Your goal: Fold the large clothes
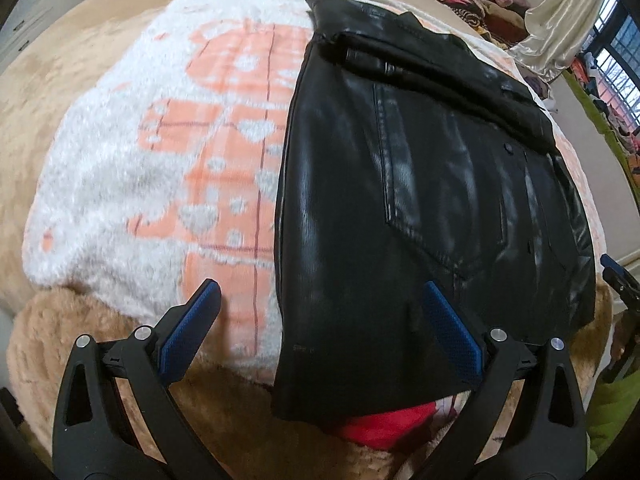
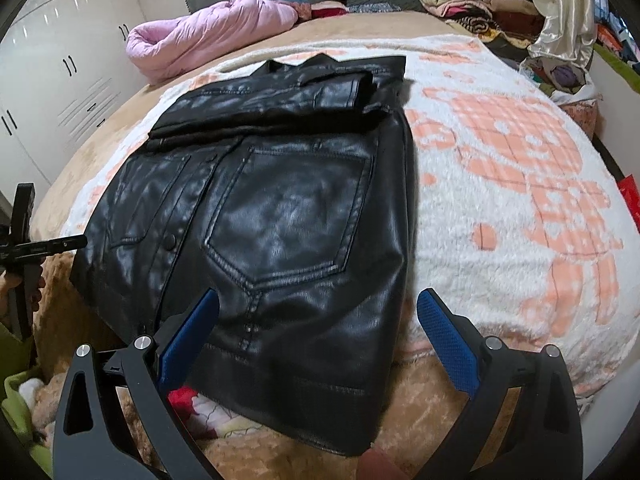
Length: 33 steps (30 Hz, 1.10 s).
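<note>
- One black leather jacket (image 2: pixel 280 208) lies folded on the white-and-peach fleece blanket (image 2: pixel 520 184), its hem hanging over the blanket's near edge onto the tan plush bed cover (image 1: pixel 72 92)
- Two sleeves are folded across its top by the collar, making one thick band (image 2: pixel 280 96) toward the blanket's far edge
- One stitched patch pocket (image 2: pixel 288 208) faces up; one snap button (image 2: pixel 170 242) sits beside it
- Left gripper (image 1: pixel 320 320): its two blue pads are spread wide, hovering over the jacket's hem corner, holding nothing
- Right gripper (image 2: pixel 318 330): its two blue pads are likewise parted and empty above the hem
- One pink quilted coat (image 2: pixel 208 40) lies at the bed's far edge; one pile of folded clothes (image 2: pixel 472 0) sits at the far corner
- One red item (image 1: pixel 384 424) peeks out beneath the hem
</note>
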### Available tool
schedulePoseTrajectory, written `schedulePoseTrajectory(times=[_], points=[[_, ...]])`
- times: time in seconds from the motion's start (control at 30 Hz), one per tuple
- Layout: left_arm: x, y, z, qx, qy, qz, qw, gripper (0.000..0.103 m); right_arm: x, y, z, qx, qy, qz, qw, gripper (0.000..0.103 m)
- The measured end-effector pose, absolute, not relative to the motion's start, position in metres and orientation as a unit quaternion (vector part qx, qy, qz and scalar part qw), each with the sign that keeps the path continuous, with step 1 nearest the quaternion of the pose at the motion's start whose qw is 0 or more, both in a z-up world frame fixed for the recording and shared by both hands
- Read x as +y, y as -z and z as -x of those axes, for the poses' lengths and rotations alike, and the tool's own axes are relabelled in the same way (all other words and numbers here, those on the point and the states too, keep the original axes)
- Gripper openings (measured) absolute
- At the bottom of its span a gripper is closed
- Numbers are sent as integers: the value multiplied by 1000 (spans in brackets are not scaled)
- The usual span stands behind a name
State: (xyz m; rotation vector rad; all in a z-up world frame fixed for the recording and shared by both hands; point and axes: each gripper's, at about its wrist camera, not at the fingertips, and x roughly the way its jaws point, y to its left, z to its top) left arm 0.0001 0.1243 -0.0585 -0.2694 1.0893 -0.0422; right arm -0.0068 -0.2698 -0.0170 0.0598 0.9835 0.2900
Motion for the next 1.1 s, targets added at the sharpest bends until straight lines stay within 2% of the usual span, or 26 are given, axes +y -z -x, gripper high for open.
schedulePoseTrajectory(times=[0.33,0.63,0.8,0.83,0.9,1.0,1.07,1.1], points=[[112,75,5,538,51,153,827,94,-274,27,17,499,-158,-17,852,99],[98,84,3,546,58,132,825,94,-277,47,18,544,-155,-21,825,99],[102,84,4,542,62,145,826,94,-264,56,19,550,-165,25,818,98],[104,84,5,541,62,148,826,94,-263,57,20,550,-171,29,817,93],[106,84,5,538,64,155,826,94,-258,60,23,554,-191,32,809,78],[110,84,6,536,66,160,826,94,-256,62,25,553,-192,44,810,74],[113,83,8,536,67,162,826,94,-258,62,25,552,-189,45,811,62],[115,83,8,536,67,165,825,94,-261,61,25,551,-187,40,812,50]])
